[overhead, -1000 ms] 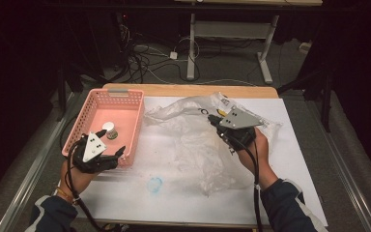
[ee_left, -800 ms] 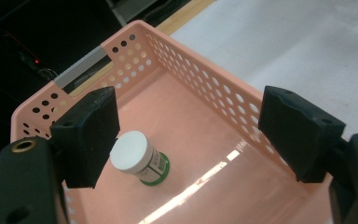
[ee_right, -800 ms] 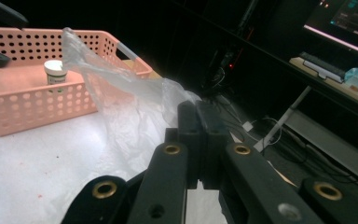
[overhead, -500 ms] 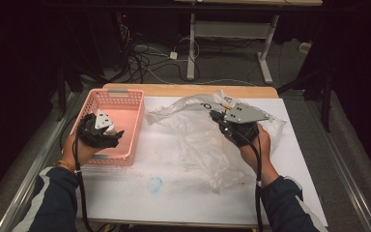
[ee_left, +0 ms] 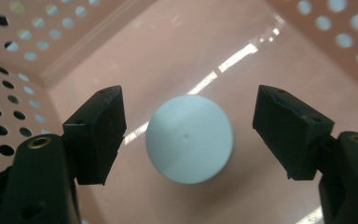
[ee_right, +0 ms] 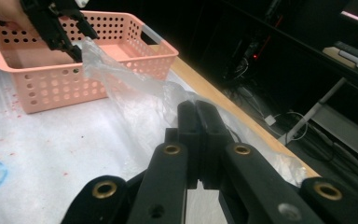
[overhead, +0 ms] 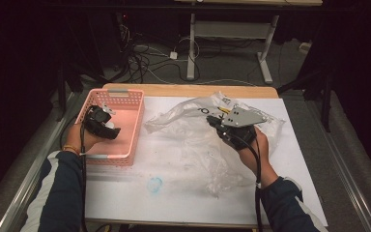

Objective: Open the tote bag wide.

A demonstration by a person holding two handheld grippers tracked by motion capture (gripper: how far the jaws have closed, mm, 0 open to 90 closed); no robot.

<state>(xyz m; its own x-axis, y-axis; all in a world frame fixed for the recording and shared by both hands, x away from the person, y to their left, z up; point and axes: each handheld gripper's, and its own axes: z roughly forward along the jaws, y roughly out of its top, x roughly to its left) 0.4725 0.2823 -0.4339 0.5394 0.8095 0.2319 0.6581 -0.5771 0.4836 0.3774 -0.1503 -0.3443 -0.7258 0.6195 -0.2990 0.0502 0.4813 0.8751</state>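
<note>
A pink perforated basket (overhead: 118, 93) stands at the table's left. My left gripper (overhead: 101, 123) reaches down into it, open. In the left gripper view its jaws (ee_left: 191, 109) straddle a white round object (ee_left: 189, 137) on the basket floor (ee_left: 279, 60), with a gap on each side. A crumpled clear plastic bag (overhead: 183, 116) lies across the table's middle. My right gripper (overhead: 213, 121) is shut on the bag's upper edge. In the right gripper view the jaws (ee_right: 196, 112) are pressed together with the film (ee_right: 121, 79) stretching away toward the basket (ee_right: 51, 79), where the left gripper (ee_right: 56, 23) hangs.
A white sheet (overhead: 174, 203) covers the tabletop and bears a blue smudge (overhead: 154, 183) near the front. The wooden far edge (overhead: 188, 90) borders a dark floor with cables and a desk frame (overhead: 227, 34).
My left gripper has moved forward from the basket's near edge and dipped into the basket over the white object. The right gripper has stayed almost where it was, holding the bag.
</note>
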